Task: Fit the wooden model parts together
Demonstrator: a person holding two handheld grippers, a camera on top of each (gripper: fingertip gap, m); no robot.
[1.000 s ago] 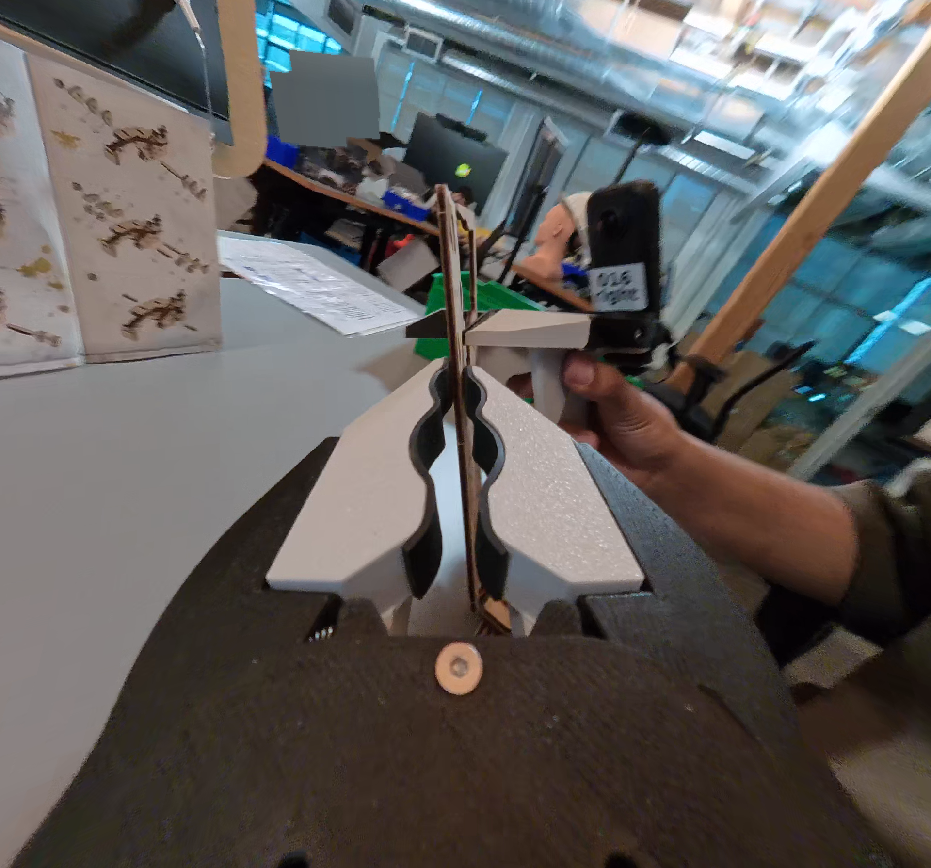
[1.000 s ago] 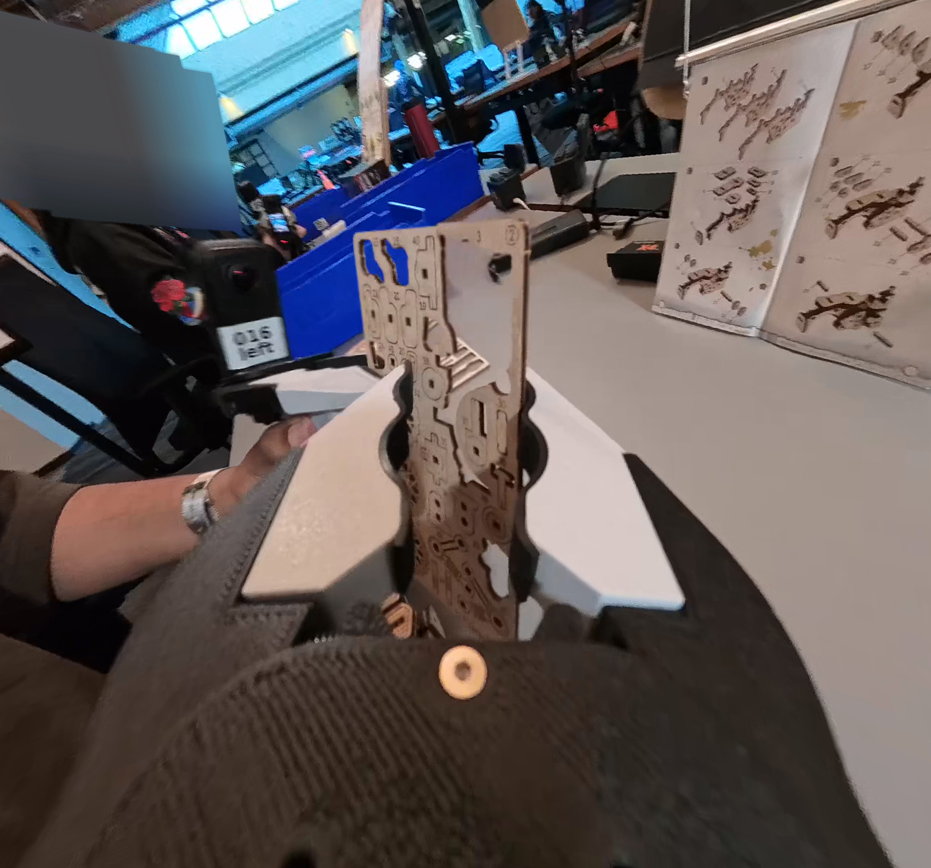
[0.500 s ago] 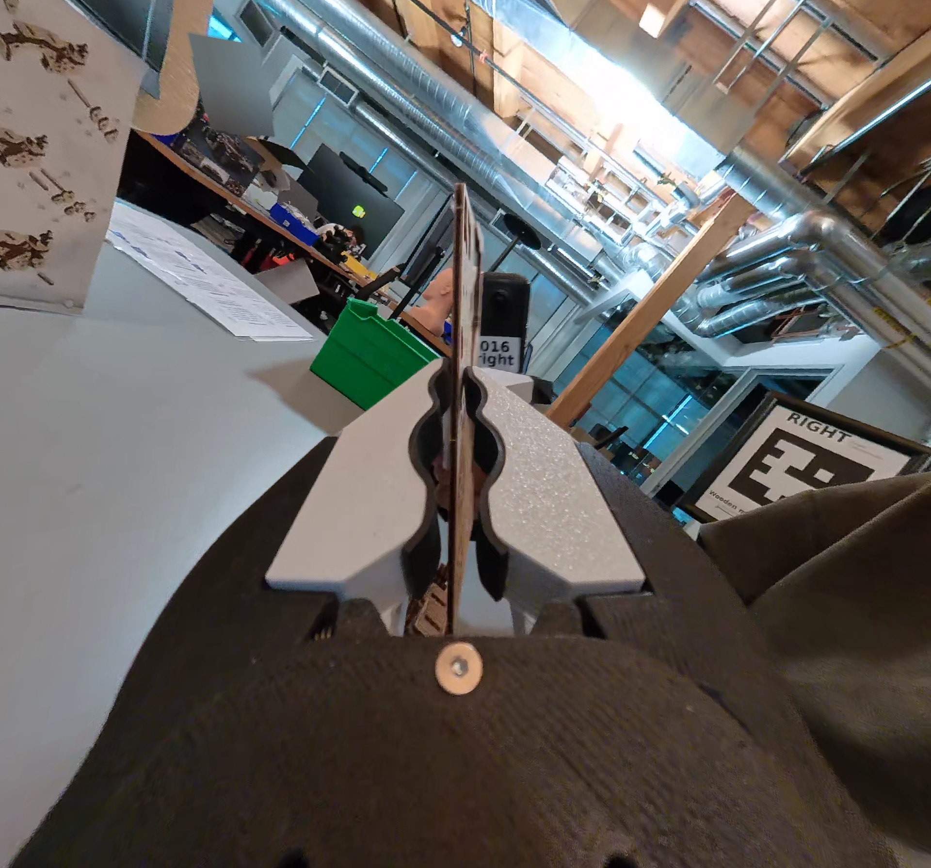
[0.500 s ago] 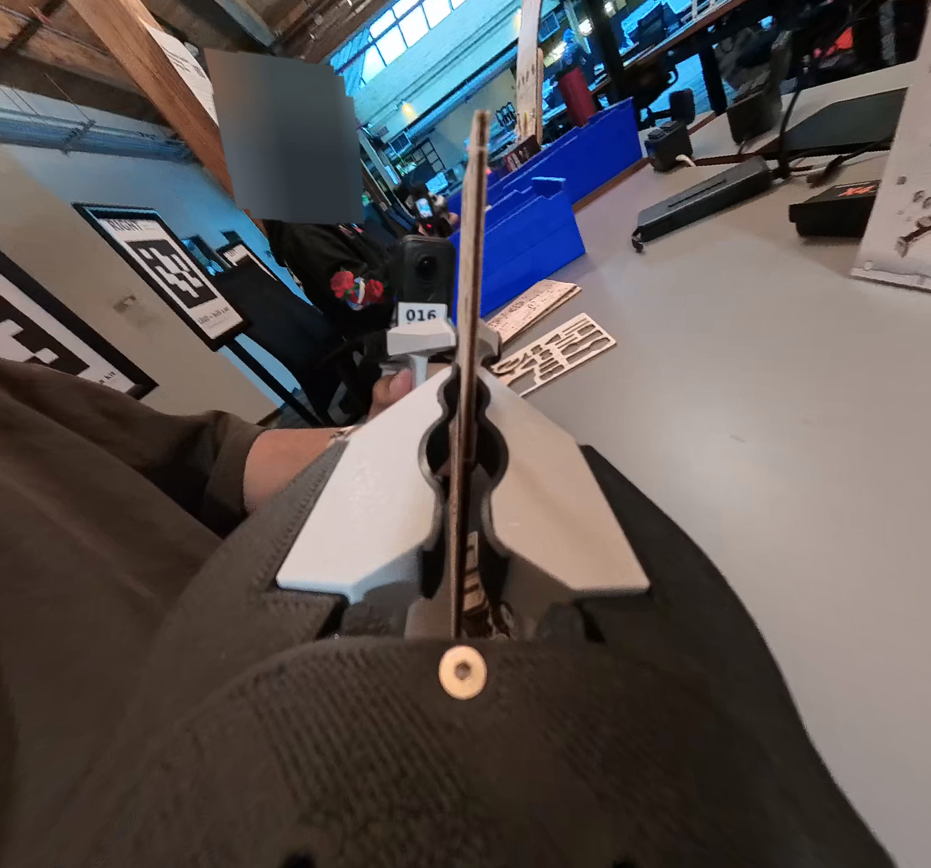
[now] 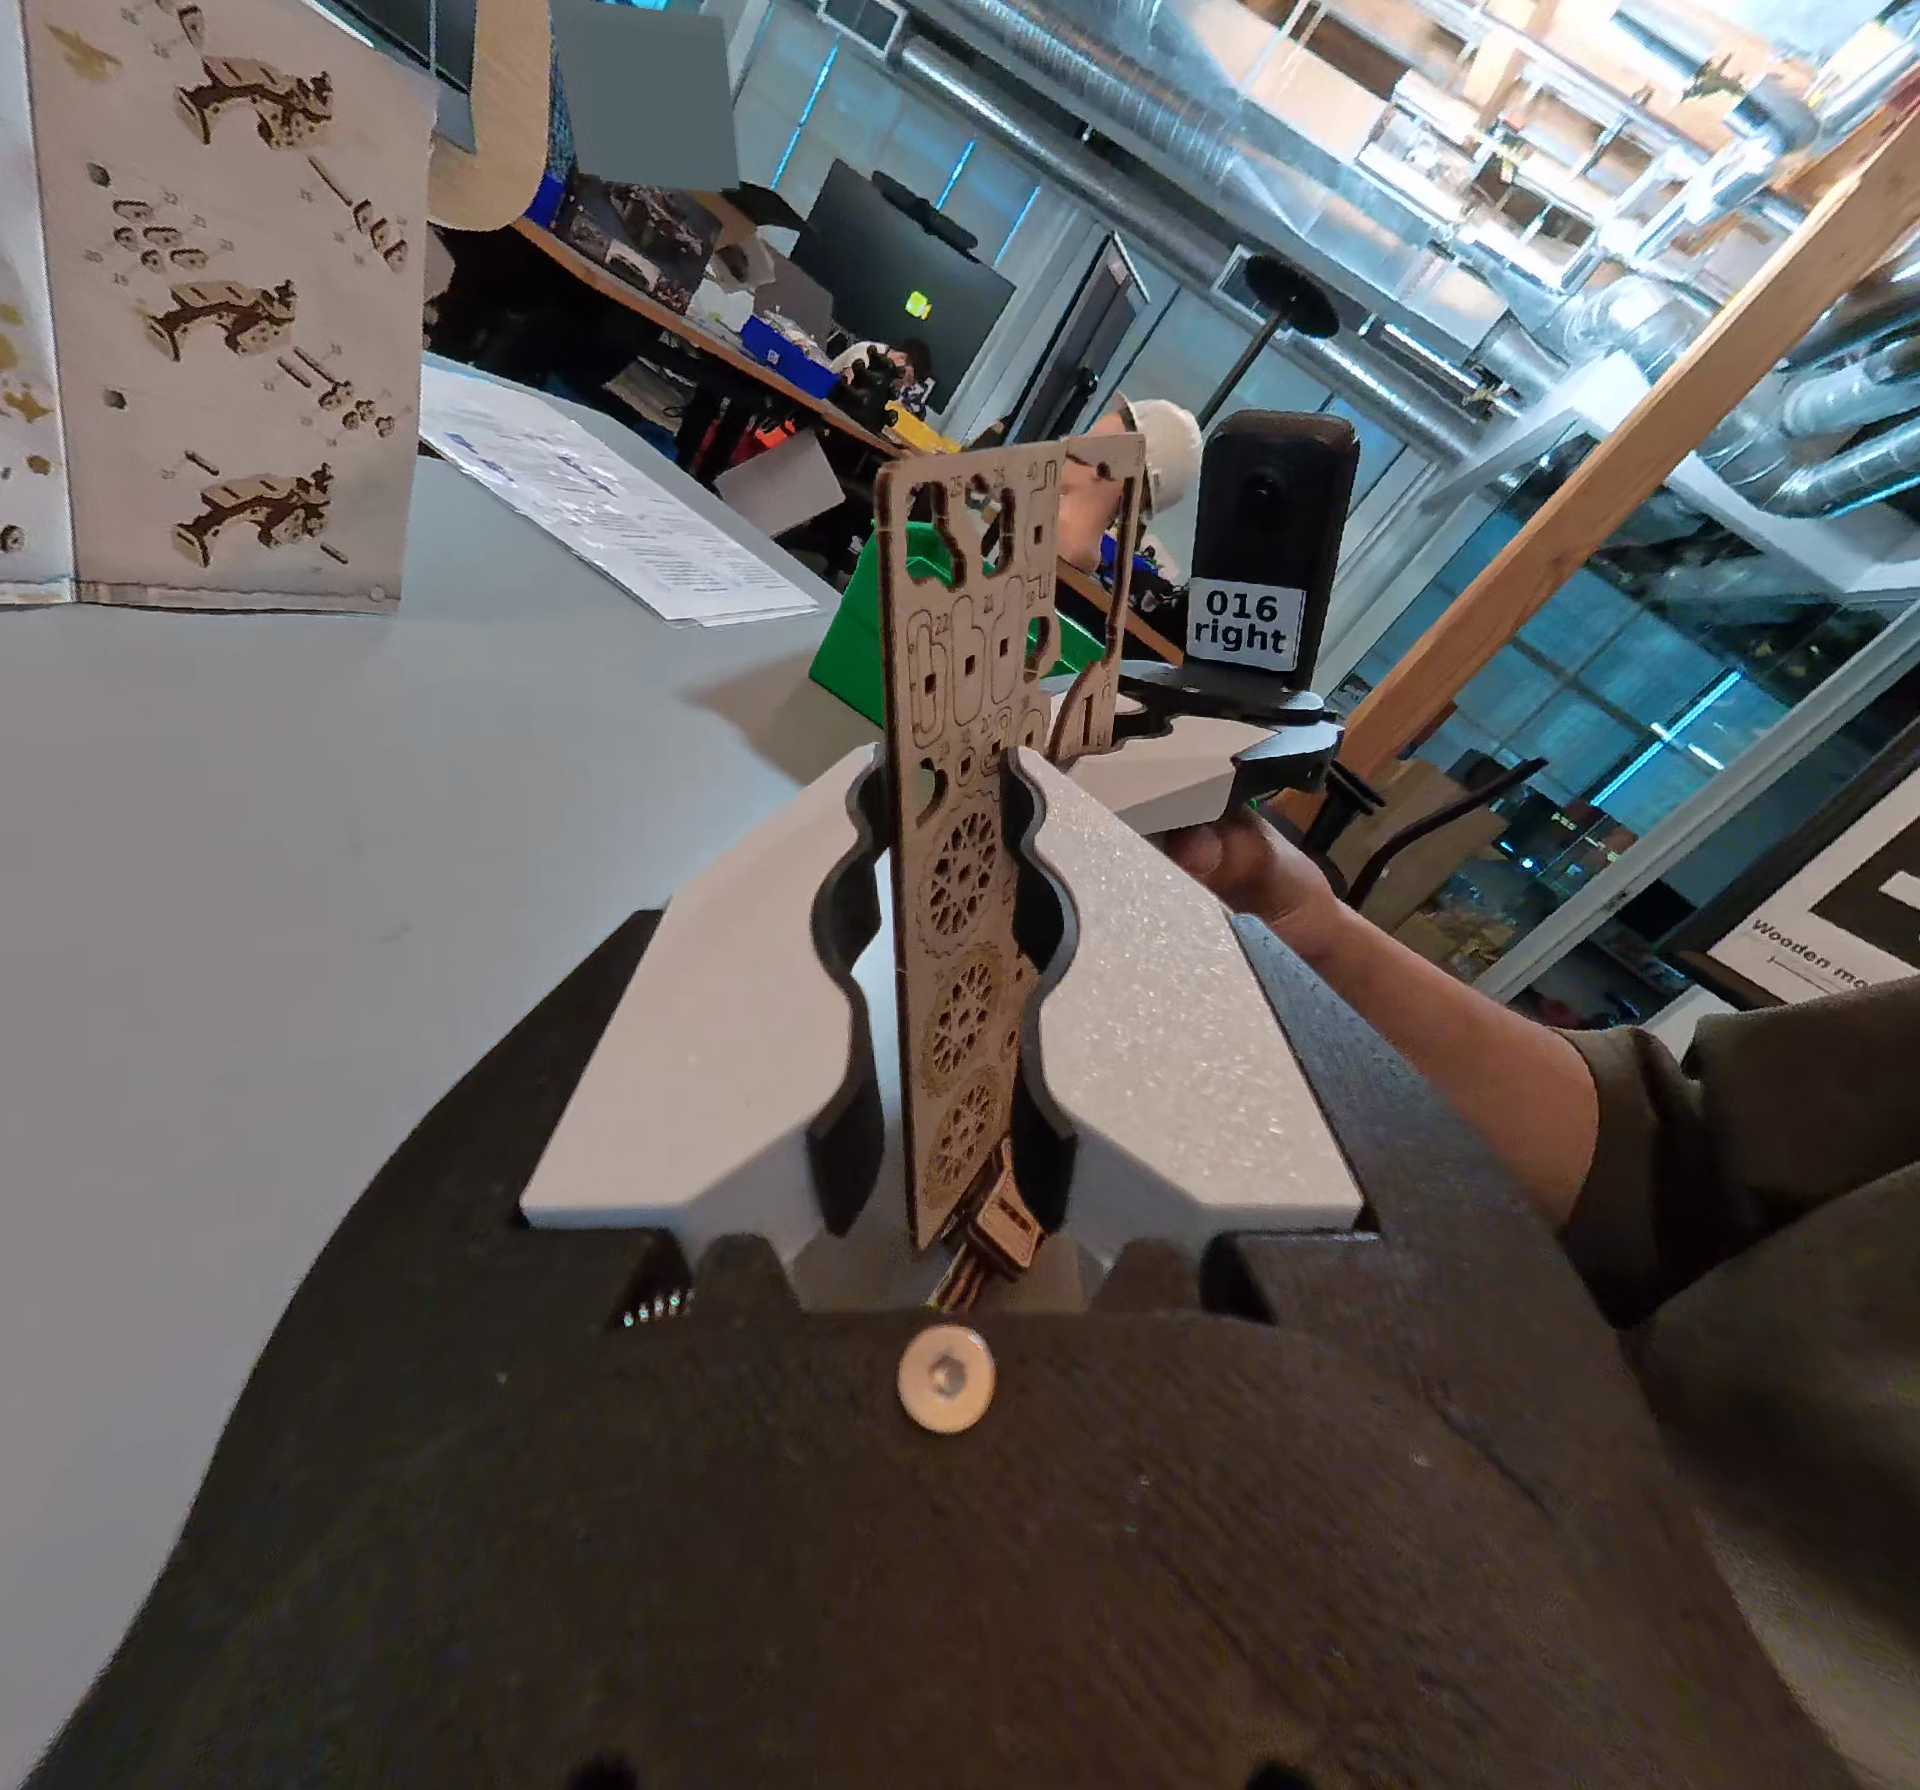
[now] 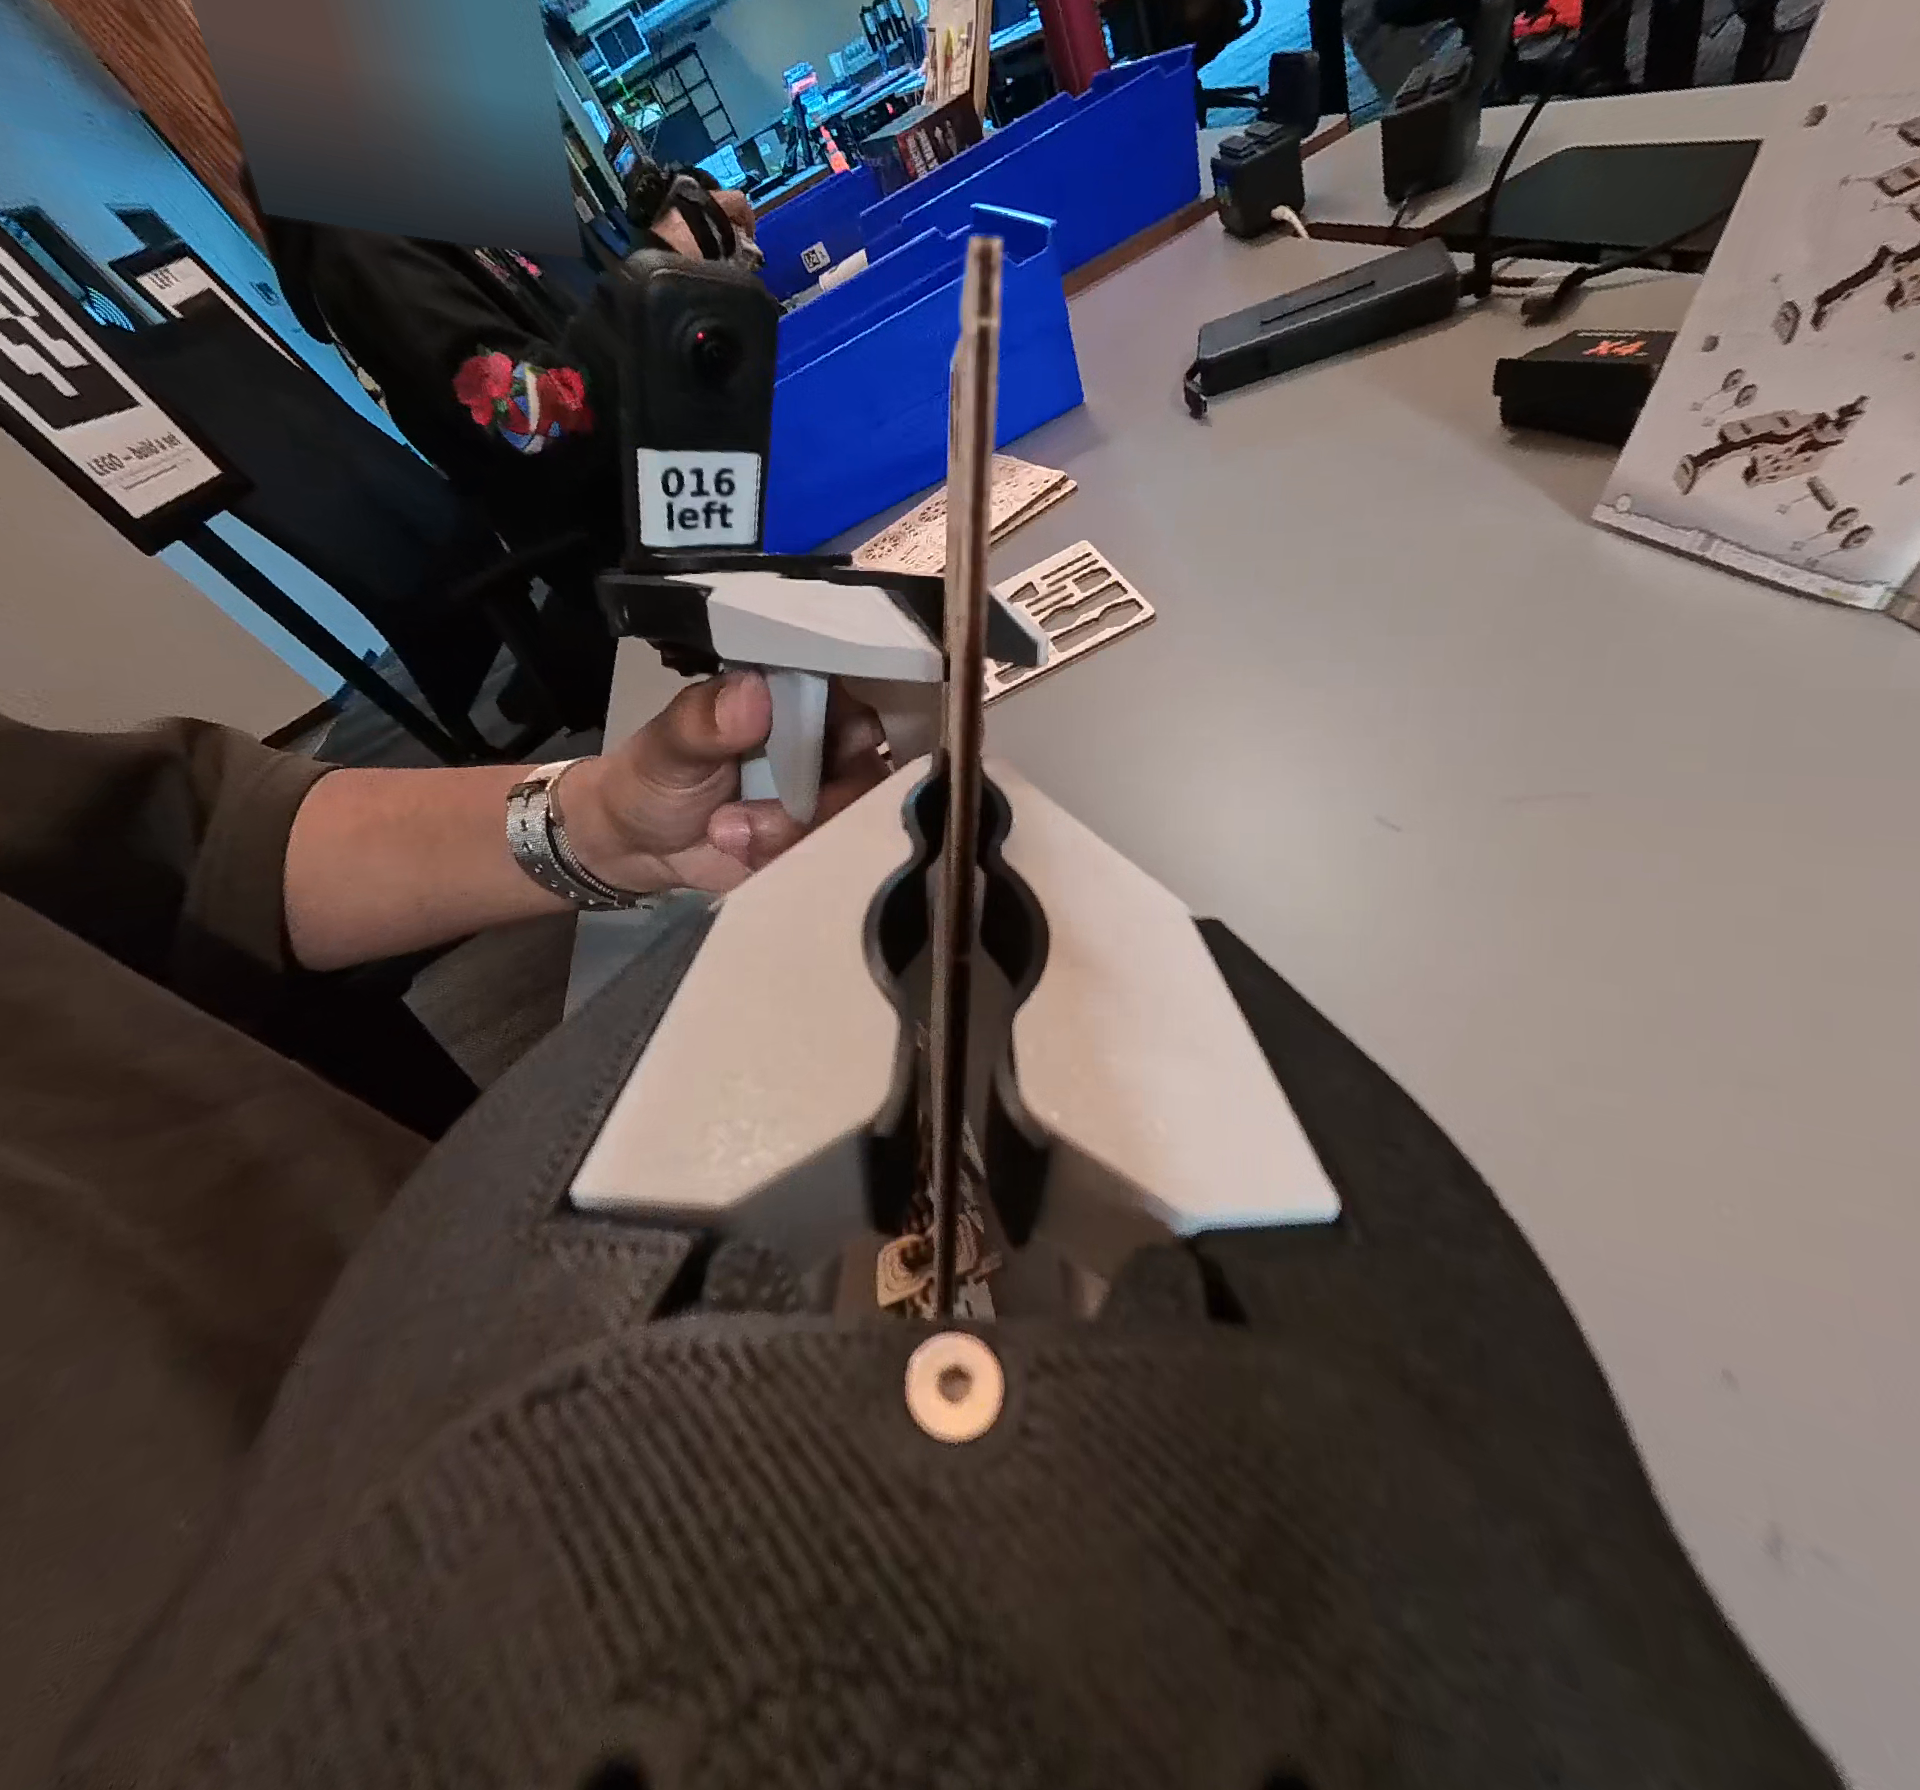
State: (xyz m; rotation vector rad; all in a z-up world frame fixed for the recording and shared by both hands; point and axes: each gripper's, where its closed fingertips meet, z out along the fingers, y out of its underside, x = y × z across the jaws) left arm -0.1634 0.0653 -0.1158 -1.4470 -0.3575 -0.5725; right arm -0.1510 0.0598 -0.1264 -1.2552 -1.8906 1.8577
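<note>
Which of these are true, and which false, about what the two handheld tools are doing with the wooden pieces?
1. The left gripper has its fingers shut on a flat wooden sheet with gear shapes cut into it. True.
2. The right gripper holds a single round wheel. False: its fingers are shut on a thin sheet, seen edge-on.
3. Spare cut sheets lie on the grey table by the blue bins. True.
4. The hand holding the left gripper has a bare wrist. False: it wears a metal watch.
</note>
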